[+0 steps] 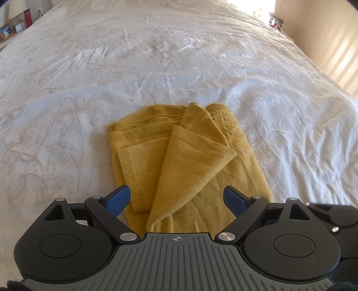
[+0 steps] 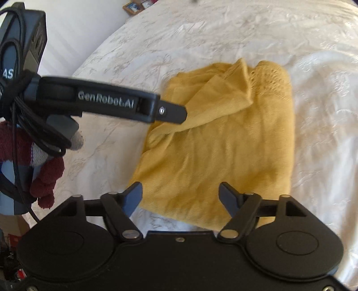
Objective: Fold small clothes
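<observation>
Sweater [image 1: 179, 161], mustard and half folded, lies on the bed [image 1: 89, 78]. Left tool [image 1: 176, 199] and right tool [image 2: 180, 197] gape wide, holding nothing. Its loose flap [image 1: 197, 143] could slip open if snagged.

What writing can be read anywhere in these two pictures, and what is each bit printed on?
"GenRobot.AI": in pale letters on the side of the left gripper, seen in the right wrist view.
"AS": on the dark box at that view's left edge; the rest of the word is cut off.
The red bottle and the framed pictures beside the bed are too small to read.
No writing shows on the yellow garment.
</observation>
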